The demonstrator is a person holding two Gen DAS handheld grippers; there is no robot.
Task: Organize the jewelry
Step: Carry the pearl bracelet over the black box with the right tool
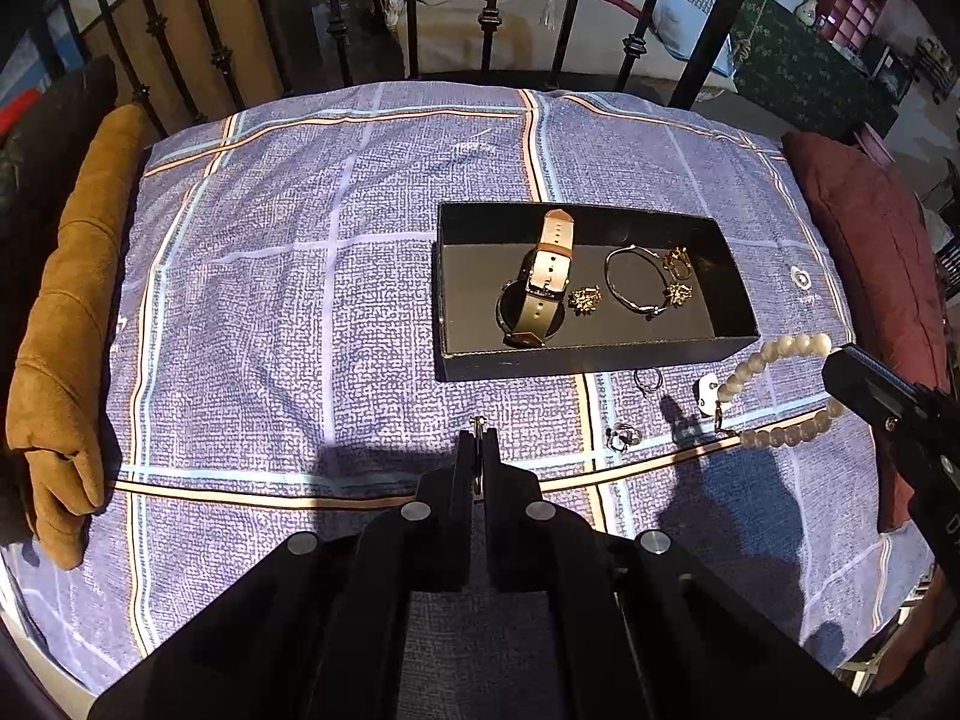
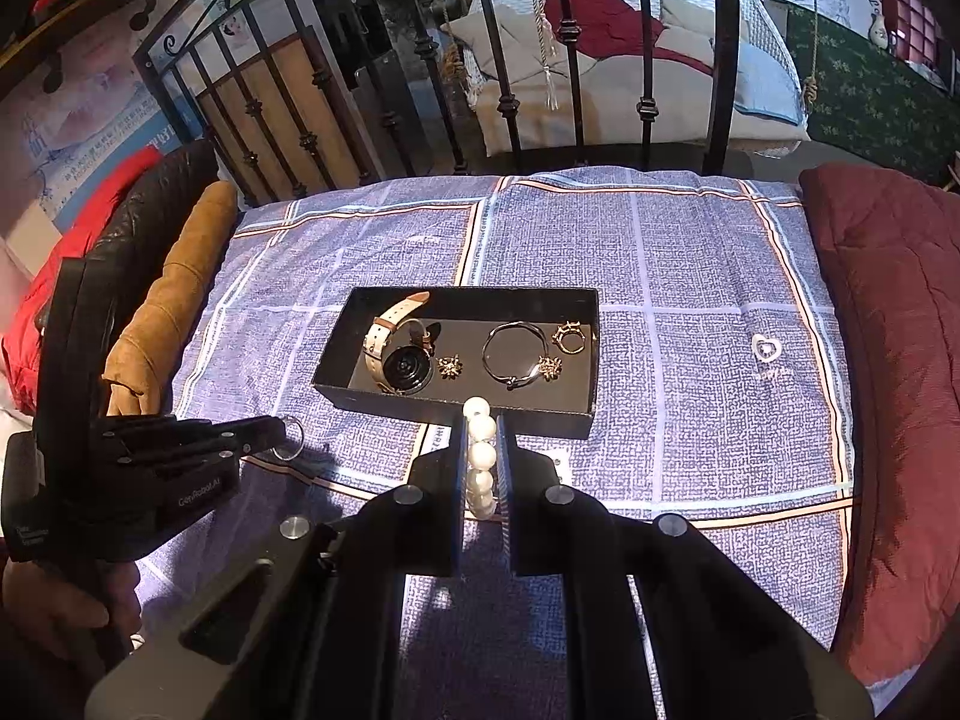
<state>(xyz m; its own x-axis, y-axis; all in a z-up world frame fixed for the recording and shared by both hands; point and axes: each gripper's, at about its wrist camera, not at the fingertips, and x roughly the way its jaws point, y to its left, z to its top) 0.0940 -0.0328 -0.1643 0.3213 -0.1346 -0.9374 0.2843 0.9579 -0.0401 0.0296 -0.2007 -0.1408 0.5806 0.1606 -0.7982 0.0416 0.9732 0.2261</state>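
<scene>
**Ring and pearls lifted, tray waiting**

Nearest me, left tongs (image 1: 477,441) were clamped on a thin ring (image 2: 290,438); right tongs (image 2: 480,429) were clamped on the pearl bracelet (image 1: 780,387). Both hovered over the bedspread (image 1: 300,276), near the black tray (image 1: 600,354). Next, I judged, each piece needed carrying over the rim and releasing beside the watch (image 1: 543,282).

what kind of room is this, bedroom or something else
Probably a bedroom or a furniture showroom: the work surface is a checked bedsheet below a black iron bed frame, with a maroon cushion beside it and another made-up bed beyond.
</scene>
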